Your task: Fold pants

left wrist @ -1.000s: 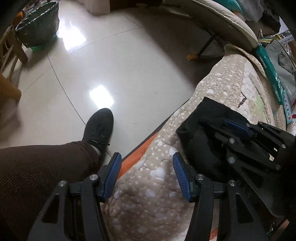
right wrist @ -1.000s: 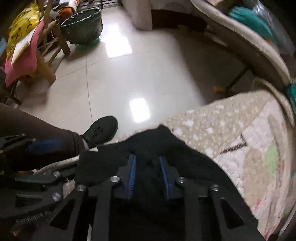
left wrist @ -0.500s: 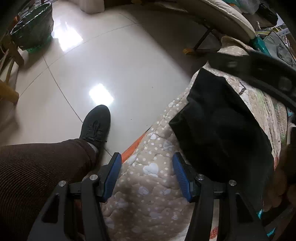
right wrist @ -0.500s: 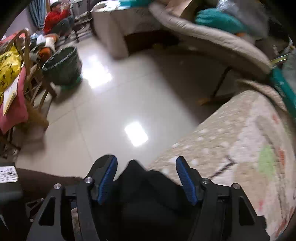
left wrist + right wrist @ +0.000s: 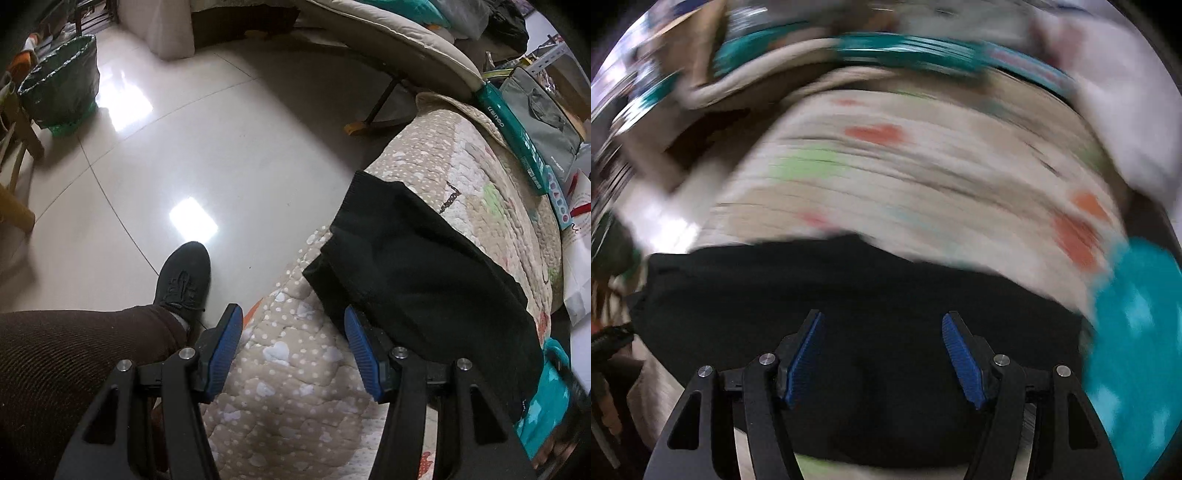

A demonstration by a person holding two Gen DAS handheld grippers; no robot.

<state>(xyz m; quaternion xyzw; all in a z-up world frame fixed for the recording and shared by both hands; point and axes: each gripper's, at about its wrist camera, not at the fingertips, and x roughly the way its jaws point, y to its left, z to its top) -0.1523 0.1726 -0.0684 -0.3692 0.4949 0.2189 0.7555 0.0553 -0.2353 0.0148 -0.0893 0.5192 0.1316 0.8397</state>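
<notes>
The black pants [image 5: 424,273] lie folded on a beige quilted bed cover [image 5: 291,373], running from the near right toward the far edge. My left gripper [image 5: 291,336] is open and empty, hovering over the quilt just left of the pants' near corner. In the blurred right wrist view the pants [image 5: 849,295] spread across the lower frame. My right gripper [image 5: 882,339] is open just above them, holding nothing.
Left of the bed is a glossy tiled floor [image 5: 221,147] with my leg and black shoe [image 5: 184,273]. A green-lined bin [image 5: 59,85] stands far left. A lounge chair [image 5: 399,48], a teal box [image 5: 517,136] and a grey bag [image 5: 543,114] border the bed's far side.
My right gripper opened and let go of the pants, then swung fast to the right. The pants now lie spread flat on the quilt. My left gripper stayed open.
</notes>
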